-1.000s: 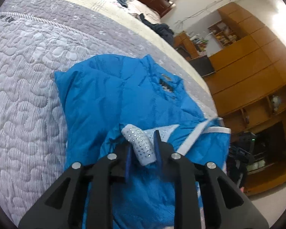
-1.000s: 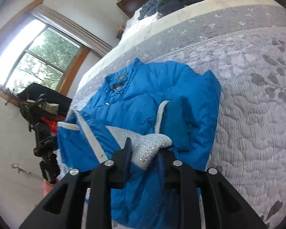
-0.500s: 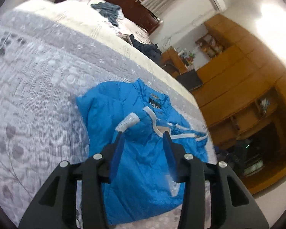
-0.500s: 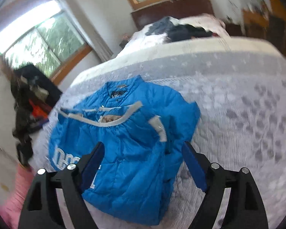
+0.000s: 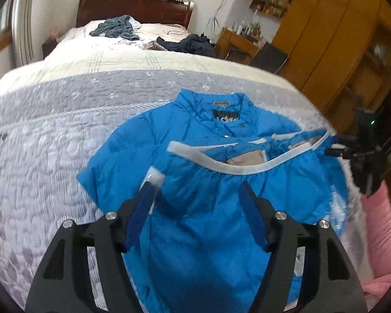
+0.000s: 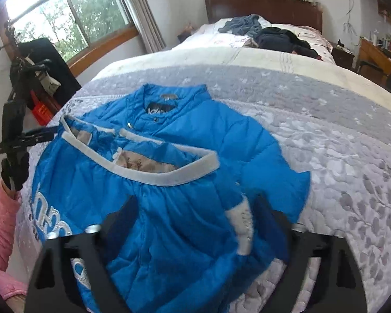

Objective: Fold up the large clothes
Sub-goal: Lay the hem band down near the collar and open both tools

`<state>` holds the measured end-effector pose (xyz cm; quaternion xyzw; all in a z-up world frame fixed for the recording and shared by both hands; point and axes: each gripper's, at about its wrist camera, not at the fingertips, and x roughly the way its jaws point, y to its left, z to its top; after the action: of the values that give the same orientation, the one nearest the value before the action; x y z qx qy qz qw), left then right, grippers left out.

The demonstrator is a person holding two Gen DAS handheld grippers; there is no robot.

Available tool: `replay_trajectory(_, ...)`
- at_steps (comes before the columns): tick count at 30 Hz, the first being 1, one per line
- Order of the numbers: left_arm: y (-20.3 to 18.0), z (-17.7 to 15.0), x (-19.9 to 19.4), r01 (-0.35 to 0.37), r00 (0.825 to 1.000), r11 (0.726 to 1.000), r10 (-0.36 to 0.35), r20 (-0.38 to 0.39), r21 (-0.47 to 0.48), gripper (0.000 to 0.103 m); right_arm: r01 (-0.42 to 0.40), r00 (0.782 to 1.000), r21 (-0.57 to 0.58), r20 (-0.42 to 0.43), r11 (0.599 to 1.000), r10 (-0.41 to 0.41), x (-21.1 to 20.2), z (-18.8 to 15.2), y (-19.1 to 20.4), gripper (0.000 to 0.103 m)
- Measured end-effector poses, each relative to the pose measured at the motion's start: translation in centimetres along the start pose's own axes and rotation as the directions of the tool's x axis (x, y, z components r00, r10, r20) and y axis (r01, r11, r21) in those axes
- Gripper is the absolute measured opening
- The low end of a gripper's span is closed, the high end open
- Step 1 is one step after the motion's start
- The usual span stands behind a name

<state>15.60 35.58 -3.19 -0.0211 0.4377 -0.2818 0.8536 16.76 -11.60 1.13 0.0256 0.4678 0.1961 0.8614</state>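
Note:
A bright blue padded jacket [image 5: 143,143] [image 6: 208,135] lies on the bed, collar toward the headboard. Its white-banded hem [image 5: 237,168] [image 6: 159,177] is folded up across the middle. A white sleeve cuff [image 5: 155,178] [image 6: 241,221] rests on the blue fabric. My left gripper [image 5: 196,206] hovers over the jacket's near part, open, with nothing between its blue fingers [image 5: 140,211]. My right gripper [image 6: 195,224] is also open above the jacket, holding nothing. Each gripper shows in the other's view at the bed's side, on a pink sleeve [image 5: 378,224] [image 6: 0,224].
The grey quilted bedspread [image 5: 52,135] [image 6: 338,143] spreads around the jacket. Dark and grey clothes [image 5: 117,27] [image 6: 281,37] lie near the wooden headboard [image 5: 133,7]. Wooden cabinets [image 5: 325,39] stand on one side, and a window [image 6: 65,23] is on the other.
Both grippers let go of the white cuffs, opened wide and drew back and up from the jacket. The sleeves now lie folded on the jacket.

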Motion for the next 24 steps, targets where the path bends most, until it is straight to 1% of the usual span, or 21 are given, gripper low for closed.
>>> replay_trajectory(1,-0.3,0.2,0.4,-0.026,1.0,1.0,0.026,-0.008,0.01,0.067,0.021,1.0,-0.004,-0.005,1.0,-0.021,0.3,-0.1,0.2,0.065)
replay_trajectory(2,-0.6,0.3,0.7,-0.05,0.999,0.999,0.05,-0.013,0.016,0.066,0.04,0.999,-0.01,-0.001,0.999,-0.04,0.4,-0.1,0.4,0.06)
replay_trajectory(3,-0.7,0.3,1.0,-0.076,0.997,0.997,0.076,-0.013,0.017,0.066,0.043,0.999,-0.015,0.005,0.999,-0.043,0.4,-0.2,0.4,0.048)
replay_trajectory(4,-0.8,0.3,1.0,-0.098,0.995,0.995,0.098,-0.009,0.016,0.057,0.033,0.999,-0.008,0.013,0.999,-0.033,0.2,-0.3,0.4,0.039)
replay_trajectory(5,-0.9,0.2,1.2,-0.129,0.992,0.992,0.129,-0.009,0.013,0.042,0.03,0.999,0.004,0.021,1.0,-0.03,-0.1,-0.4,0.2,0.035)
replay_trajectory(6,-0.8,0.1,1.2,-0.151,0.989,0.989,0.151,-0.007,0.01,0.034,0.022,0.999,0.018,0.034,1.0,-0.023,-0.7,-0.6,0.0,0.027)
replay_trajectory(7,-0.7,0.0,1.2,-0.161,0.987,0.987,0.161,-0.002,0.002,0.025,0.014,0.999,0.029,0.045,0.999,-0.015,-1.1,-0.6,-0.2,0.023)
replay_trajectory(8,-0.6,-0.1,1.0,-0.161,0.987,0.987,0.161,0.008,-0.015,0.017,0.004,0.998,0.041,0.056,0.999,-0.006,-1.6,-0.7,-0.3,0.021)
replay_trajectory(11,-0.4,-0.2,-0.2,-0.145,0.988,0.987,0.148,0.051,-0.066,0.011,-0.036,0.995,0.074,0.1,0.997,0.028,-3.4,-0.9,-0.5,0.017)
replay_trajectory(15,-1.2,0.5,-1.8,-0.151,0.98,0.985,0.161,0.12,-0.088,0.009,-0.074,0.986,0.093,0.158,0.993,0.058,-5.9,-0.1,-0.2,0.016)
replay_trajectory(18,-1.8,1.6,-3.3,-0.153,0.968,0.983,0.17,0.185,-0.102,0.009,-0.072,0.978,0.089,0.202,0.993,0.053,-7.5,1.1,0.2,0.016)
replay_trajectory(21,-1.9,3.8,-4.6,-0.149,0.953,0.981,0.176,0.246,-0.123,0.009,-0.069,0.973,0.111,0.229,0.991,0.043,-8.4,2.7,0.0,0.016)
replay_trajectory(24,-1.9,6.4,-4.7,-0.153,0.941,0.978,0.188,0.283,-0.14,0.009,-0.062,0.97,0.145,0.242,0.988,0.026,-8.5,5.2,-0.9,0.016)
